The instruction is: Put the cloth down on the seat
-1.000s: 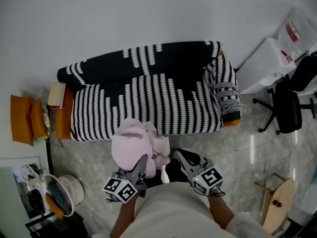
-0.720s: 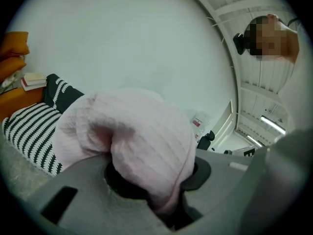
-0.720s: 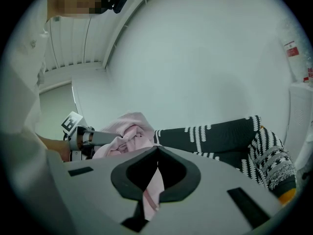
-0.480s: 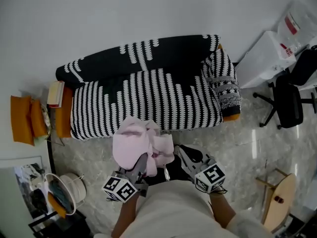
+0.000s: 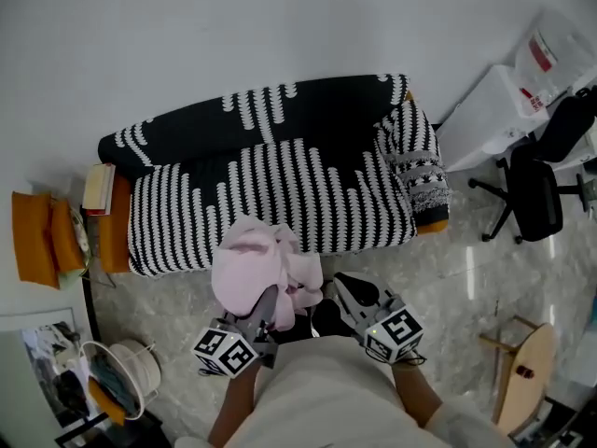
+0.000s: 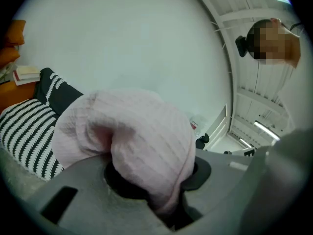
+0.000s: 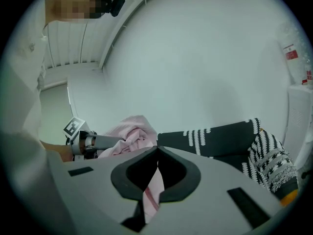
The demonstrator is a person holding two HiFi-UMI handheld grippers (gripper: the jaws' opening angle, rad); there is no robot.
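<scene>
Pink cloth (image 5: 247,267) — left tongs (image 5: 271,301) beside right (image 5: 338,288)

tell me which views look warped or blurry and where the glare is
Head view: fisheye bows the sofa, and glare streaks the floor. Left gripper view: round black vignette, the cloth looms close and soft. Right gripper view: same vignette, even light, the sofa fairly sharp.

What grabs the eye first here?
A bunched pink cloth is held up by both grippers: the left gripper is shut on its bulk, the right gripper pinches a thin edge. Just beyond stands the black-and-white striped sofa, against a white wall.
</scene>
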